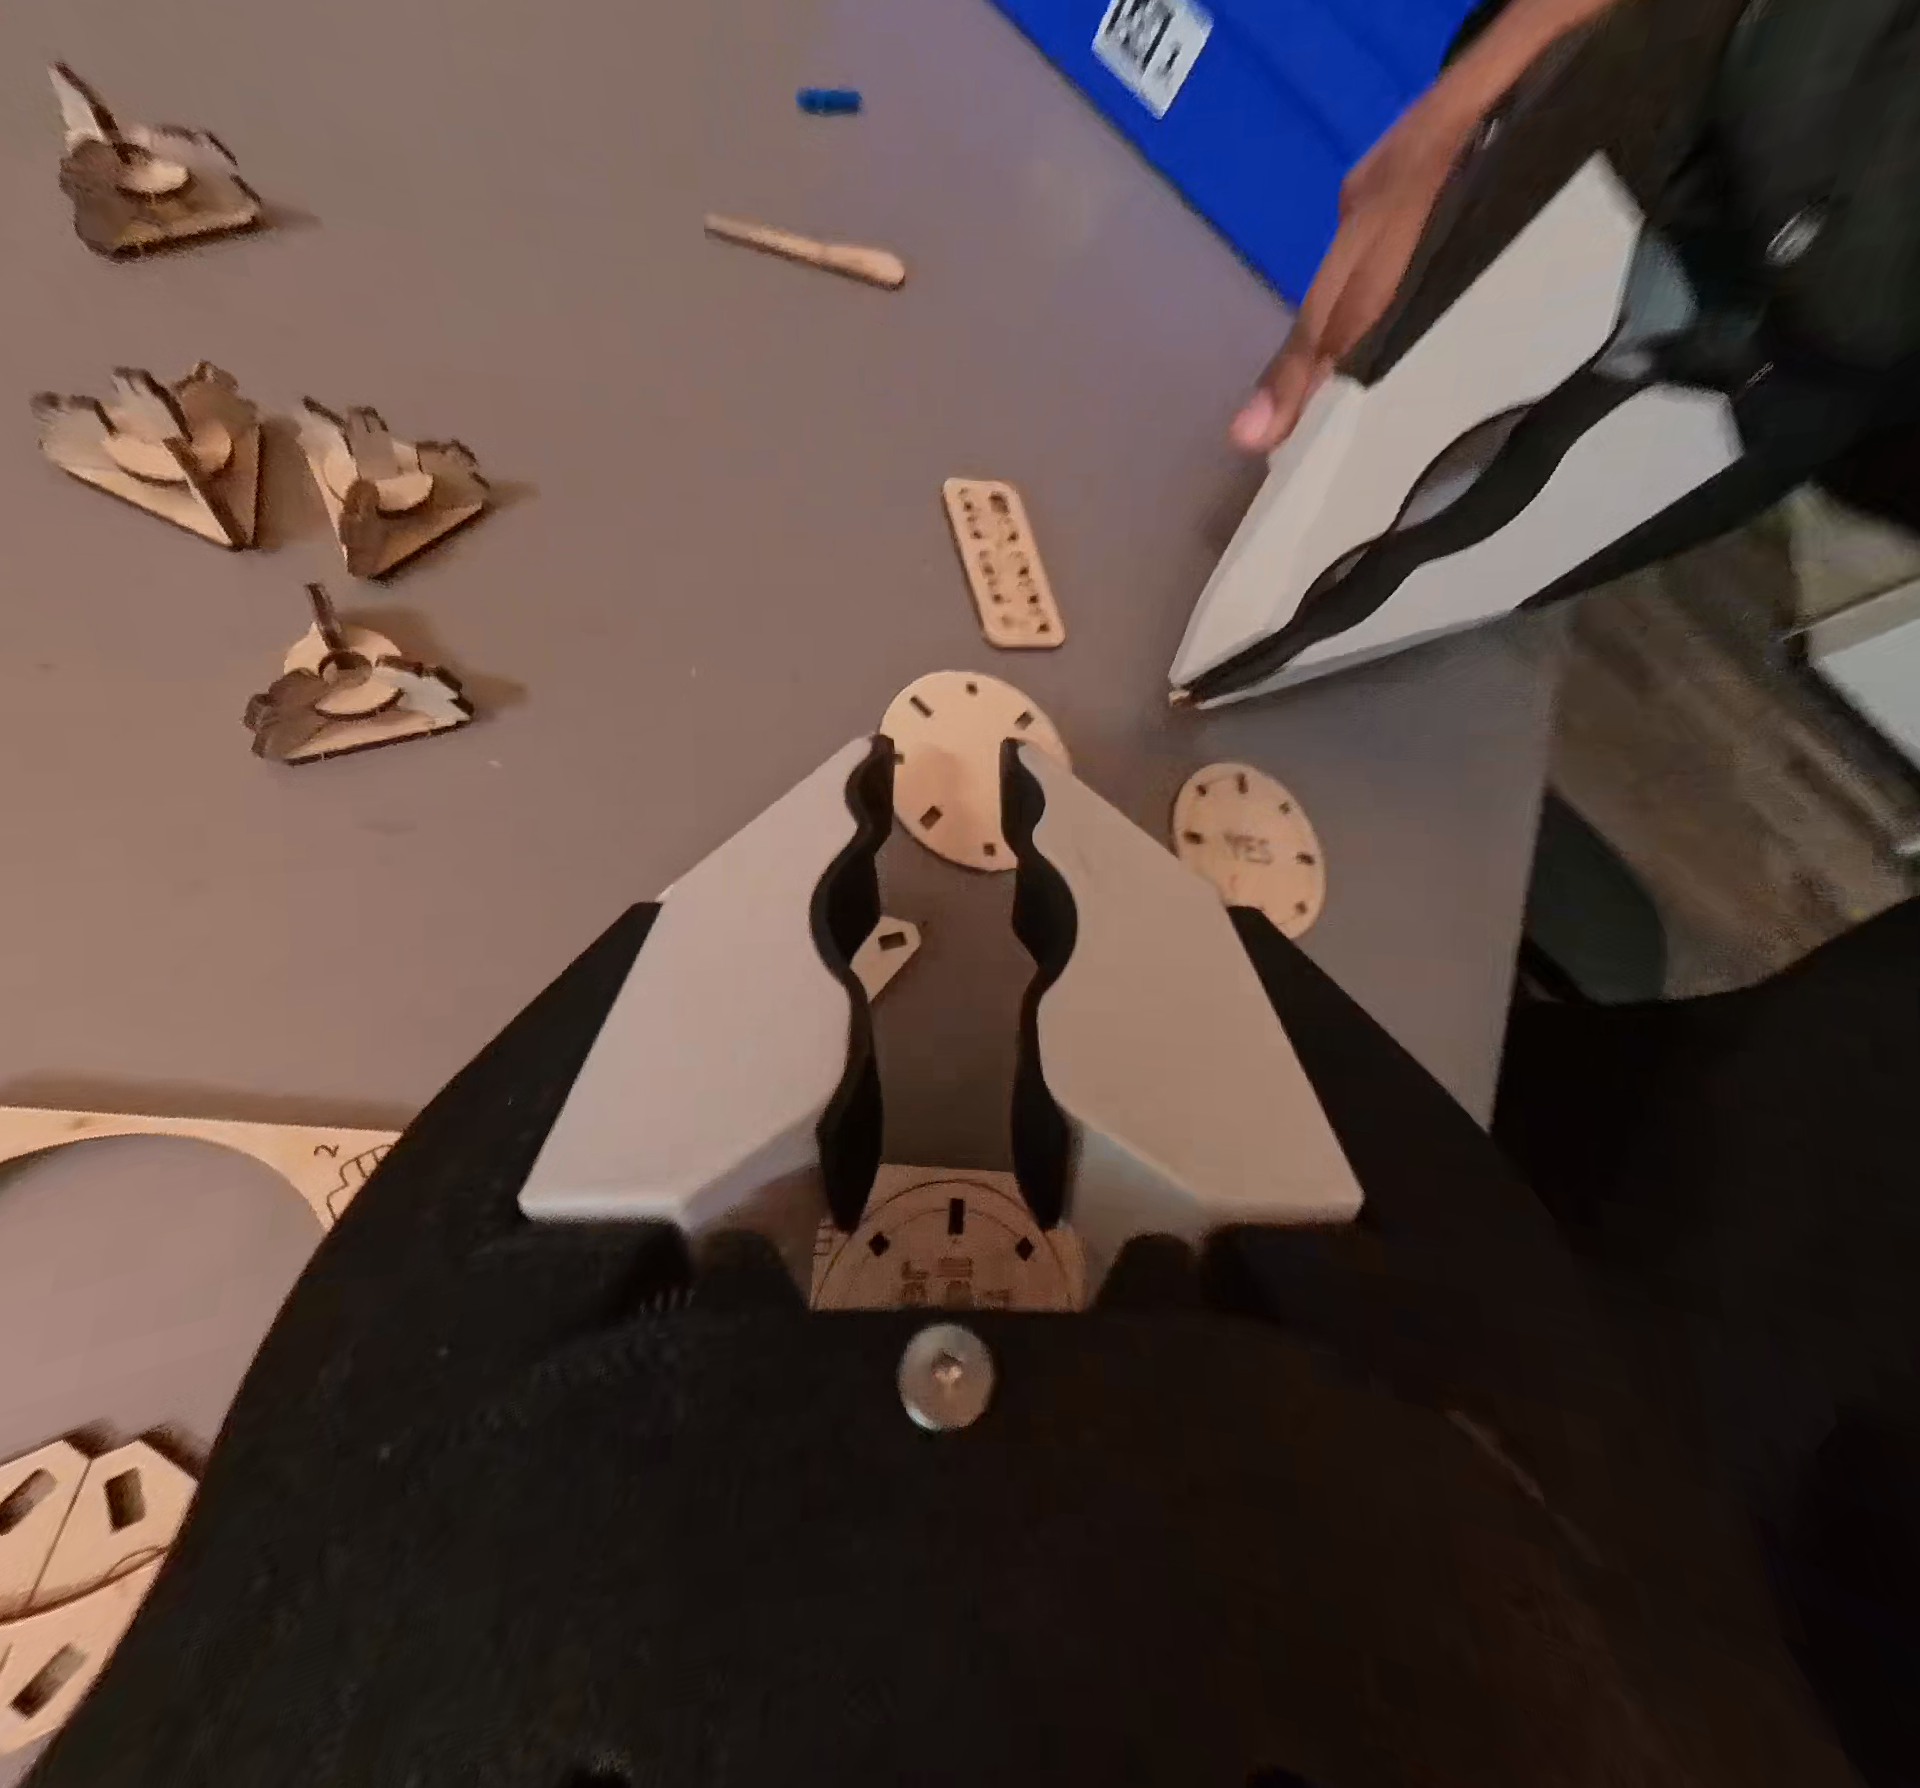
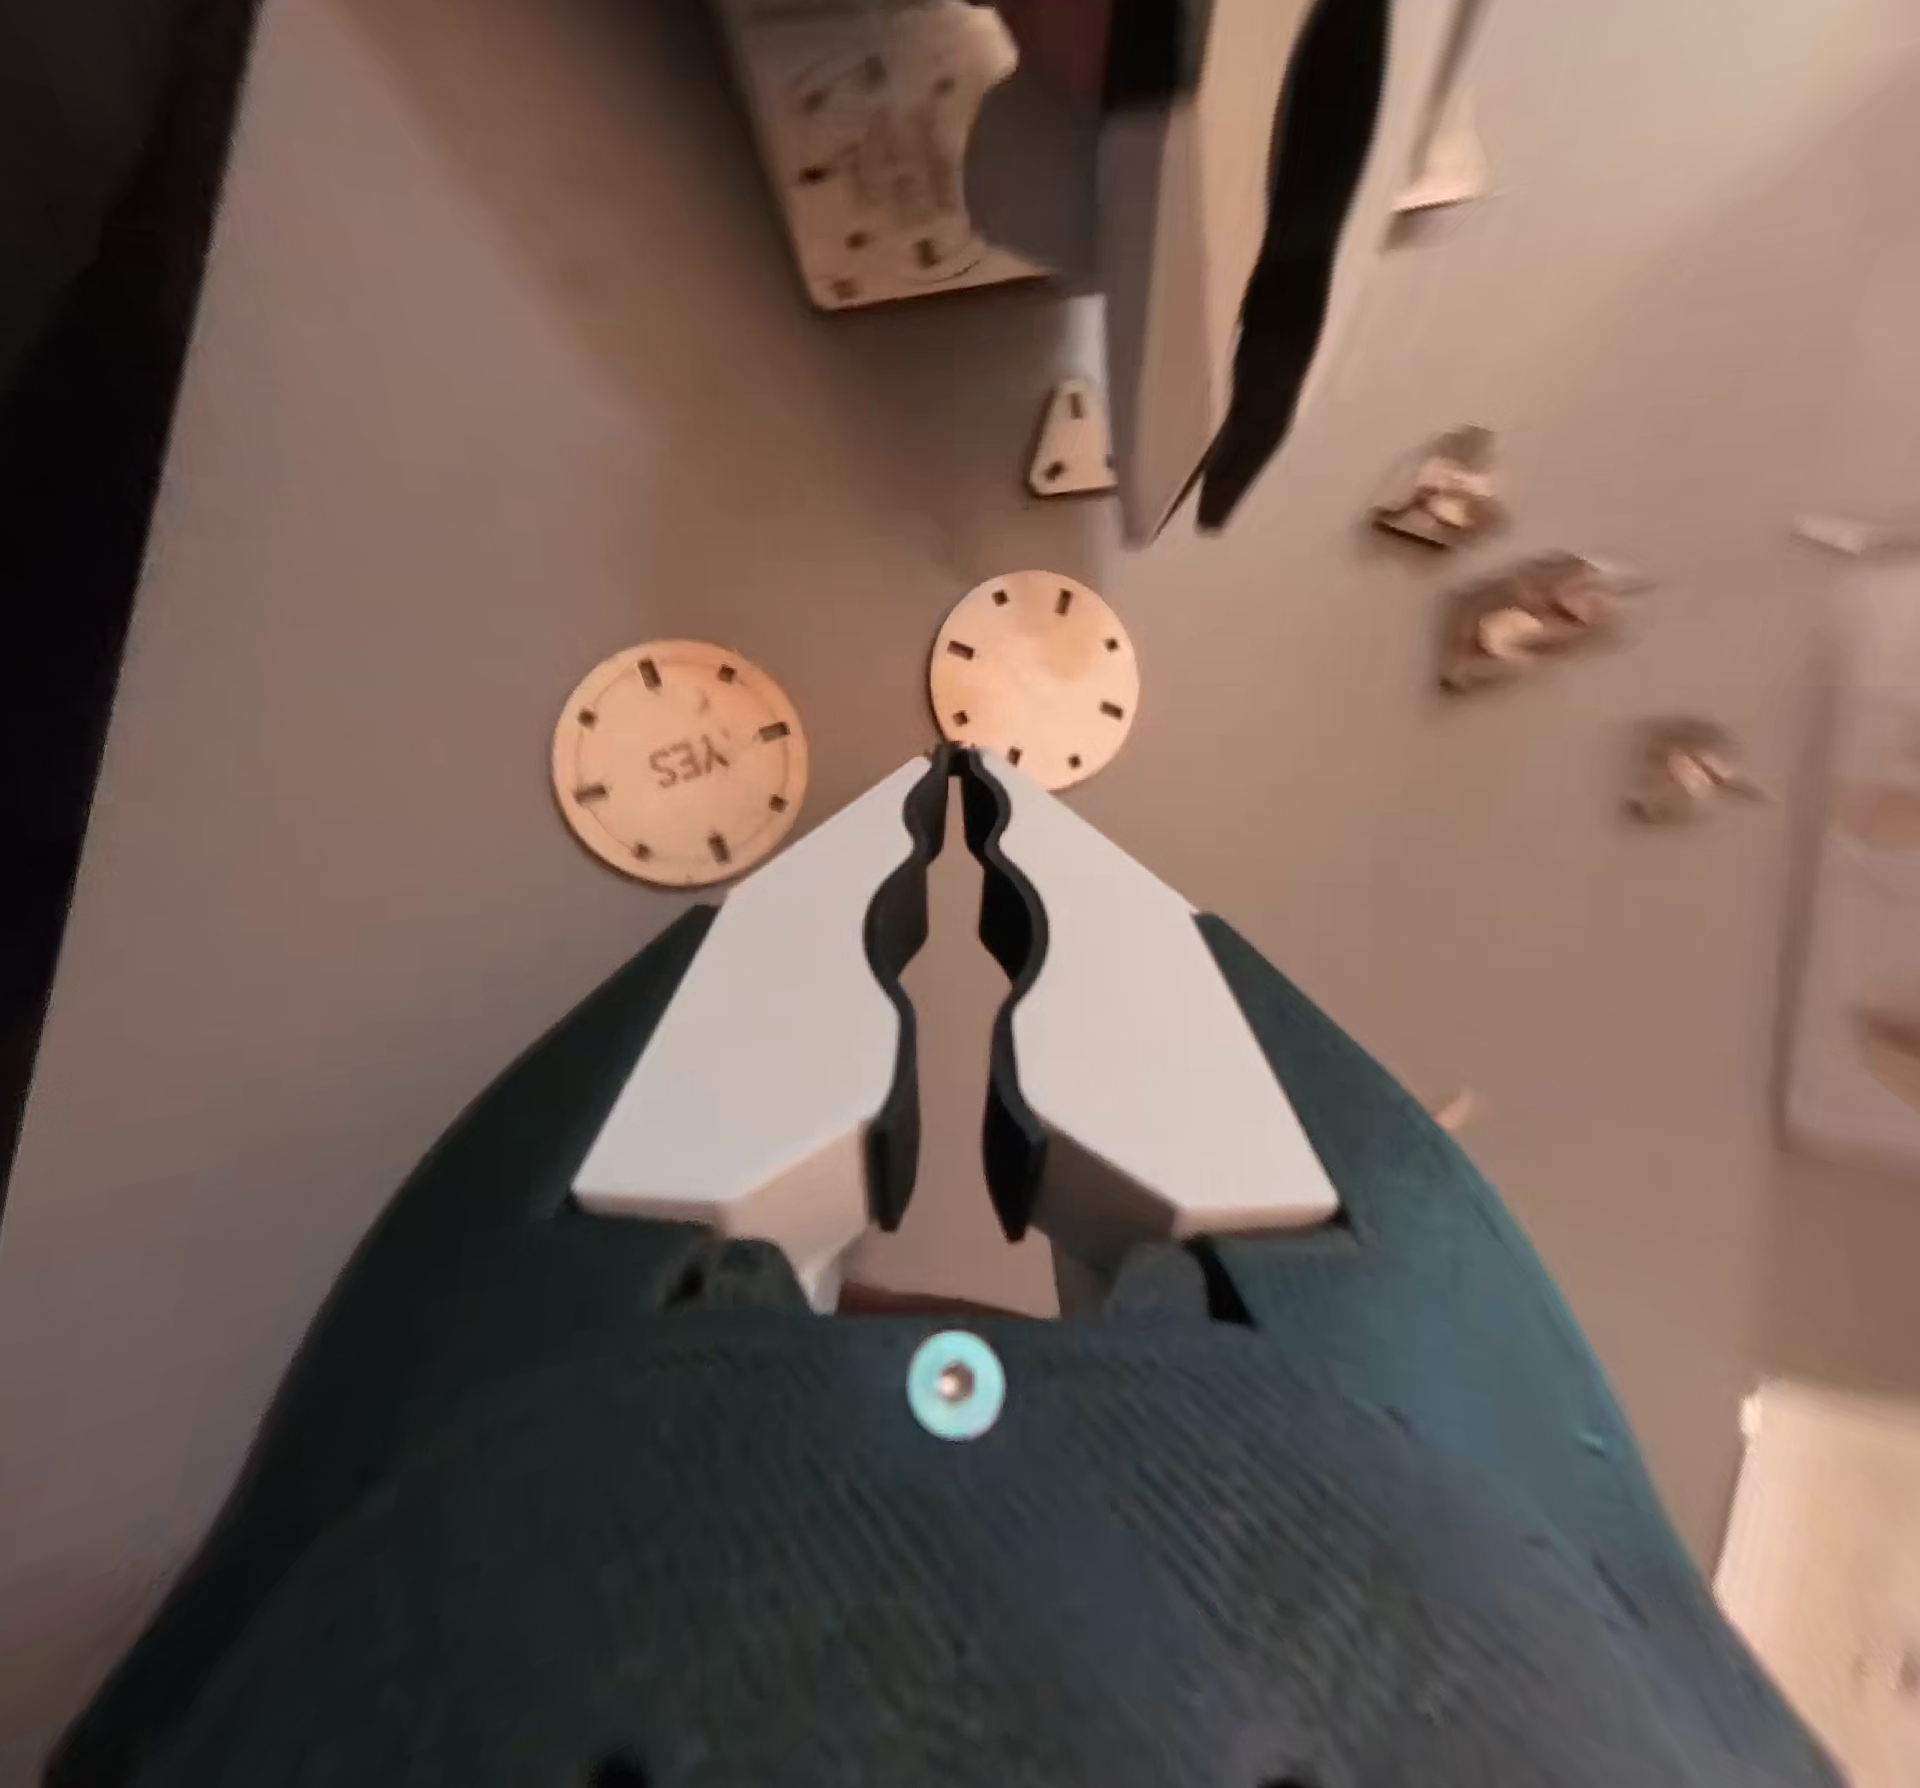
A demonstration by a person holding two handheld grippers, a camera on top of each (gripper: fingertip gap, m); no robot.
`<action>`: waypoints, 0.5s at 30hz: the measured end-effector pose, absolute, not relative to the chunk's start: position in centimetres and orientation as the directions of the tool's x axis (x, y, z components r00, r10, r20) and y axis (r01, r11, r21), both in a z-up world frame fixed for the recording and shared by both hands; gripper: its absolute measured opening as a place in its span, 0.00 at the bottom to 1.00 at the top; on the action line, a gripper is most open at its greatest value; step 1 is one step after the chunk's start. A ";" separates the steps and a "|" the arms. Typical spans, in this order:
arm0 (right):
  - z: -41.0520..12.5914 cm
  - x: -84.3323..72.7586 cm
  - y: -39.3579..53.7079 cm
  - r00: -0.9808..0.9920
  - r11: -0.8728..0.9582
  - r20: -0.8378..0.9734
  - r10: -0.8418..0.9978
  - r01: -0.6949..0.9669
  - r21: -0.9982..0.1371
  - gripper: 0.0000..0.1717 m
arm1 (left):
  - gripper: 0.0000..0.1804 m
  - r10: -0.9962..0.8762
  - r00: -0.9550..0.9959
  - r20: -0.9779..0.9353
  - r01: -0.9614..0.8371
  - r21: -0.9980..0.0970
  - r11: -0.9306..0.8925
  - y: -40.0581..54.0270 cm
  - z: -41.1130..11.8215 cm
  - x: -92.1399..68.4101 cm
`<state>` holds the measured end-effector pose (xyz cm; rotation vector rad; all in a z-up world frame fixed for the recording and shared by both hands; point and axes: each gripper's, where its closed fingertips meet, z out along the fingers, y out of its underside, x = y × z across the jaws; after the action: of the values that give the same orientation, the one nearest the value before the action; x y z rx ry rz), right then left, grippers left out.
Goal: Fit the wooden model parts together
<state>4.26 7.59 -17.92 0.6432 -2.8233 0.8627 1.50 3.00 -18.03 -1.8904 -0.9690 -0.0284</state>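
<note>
Nearest the lens in the left wrist view is the black body of the left tool (image 1: 940,751), its two fingers spread with clear air between the pads and nothing pinched. Through that gap, at frame centre, a plain disc (image 1: 956,777) lies flat on the tabletop (image 1: 623,388), straight ahead of the tips and under them. The right wrist view shows this tool hanging above the surface, so the pads are not on the disc. A small slotted piece (image 1: 888,949) lies lower in the gap, beside the left pad.

The right tool (image 2: 951,756) has its tips pressed together. They sit at the near edge of the same plain disc (image 2: 1034,678), with a marked disc (image 2: 677,772) just beside it at centre left. Whether the tips touch the plain disc is not clear. In the left view this tool comes in from the right edge, held by a hand (image 1: 1340,284), and points down-left. Both tools are close to the plain disc.

The tabletop is flat grey. A holed strip (image 1: 1003,562) and a stick (image 1: 805,250) lie above centre, four small wooden models (image 1: 353,689) at the left, a cut sheet (image 1: 156,1136) at lower left, and a blue bin (image 1: 1195,3) at upper right. Floor (image 1: 1662,678) shows past the right edge.
</note>
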 end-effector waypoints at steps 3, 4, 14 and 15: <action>-18.8 4.3 7.1 -0.878 0.776 0.092 -0.470 -0.461 -0.430 0.00 | 0.08 0.643 0.702 0.306 0.616 -0.714 -0.334 3.3 -20.0 1.5; -19.1 4.3 7.0 -0.870 0.788 0.050 -0.491 -0.468 -0.400 0.00 | 0.04 0.640 0.721 0.266 0.591 -0.718 -0.368 3.5 -20.3 1.5; -21.0 3.8 6.8 -0.796 0.783 -0.055 -0.603 -0.578 -0.230 0.00 | 0.00 0.630 0.743 0.228 0.580 -0.690 -0.433 3.6 -21.5 1.6; -21.1 3.8 6.6 -0.794 0.783 -0.061 -0.605 -0.580 -0.226 0.00 | 0.00 0.631 0.740 0.232 0.583 -0.690 -0.430 3.5 -21.5 1.6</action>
<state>3.76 6.64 -21.06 1.0317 -3.0884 0.3221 1.61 3.54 -21.47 -2.1424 -0.9106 0.0771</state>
